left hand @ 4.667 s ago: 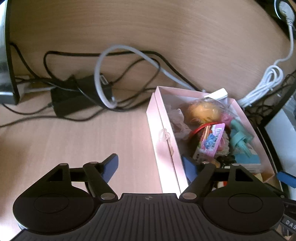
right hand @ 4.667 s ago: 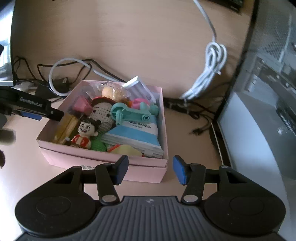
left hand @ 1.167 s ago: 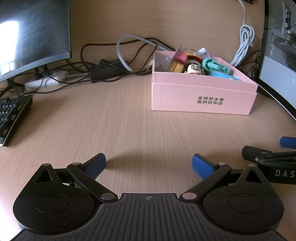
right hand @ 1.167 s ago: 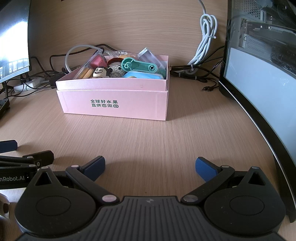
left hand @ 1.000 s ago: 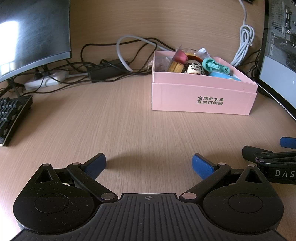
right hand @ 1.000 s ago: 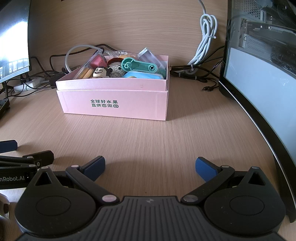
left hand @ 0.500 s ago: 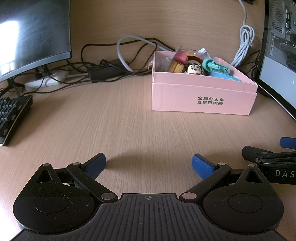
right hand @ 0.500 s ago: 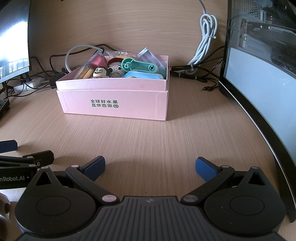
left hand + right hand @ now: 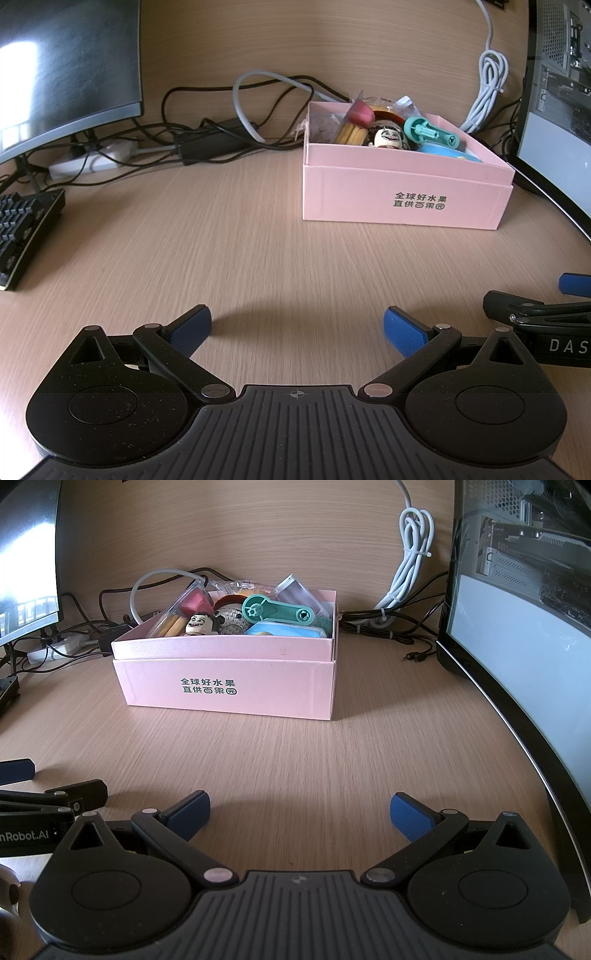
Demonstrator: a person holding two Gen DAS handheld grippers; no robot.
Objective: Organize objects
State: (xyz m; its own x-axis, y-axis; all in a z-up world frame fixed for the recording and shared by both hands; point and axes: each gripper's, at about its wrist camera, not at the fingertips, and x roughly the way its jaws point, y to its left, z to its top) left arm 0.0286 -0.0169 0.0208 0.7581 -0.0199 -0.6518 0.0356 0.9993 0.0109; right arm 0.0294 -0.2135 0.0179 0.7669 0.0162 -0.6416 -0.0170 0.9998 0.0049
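So both grippers, left gripper (image 9: 297,326) and right gripper (image 9: 300,810), sat wide open and empty on the desk (image 9: 258,251), pink box (image 9: 229,686) full further back.

office desk, curved monitor (image 9: 66,70), keyboard (image 9: 22,229), tangled cables (image 9: 229,122), pc tower (image 9: 524,528)

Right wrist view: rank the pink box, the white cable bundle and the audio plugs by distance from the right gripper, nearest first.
From the right gripper, jaws open:
1. Pink box, straight ahead, slightly left.
2. Audio plugs, on the desk to the right, past the box's front.
3. White cable bundle, far right, against the back wall.
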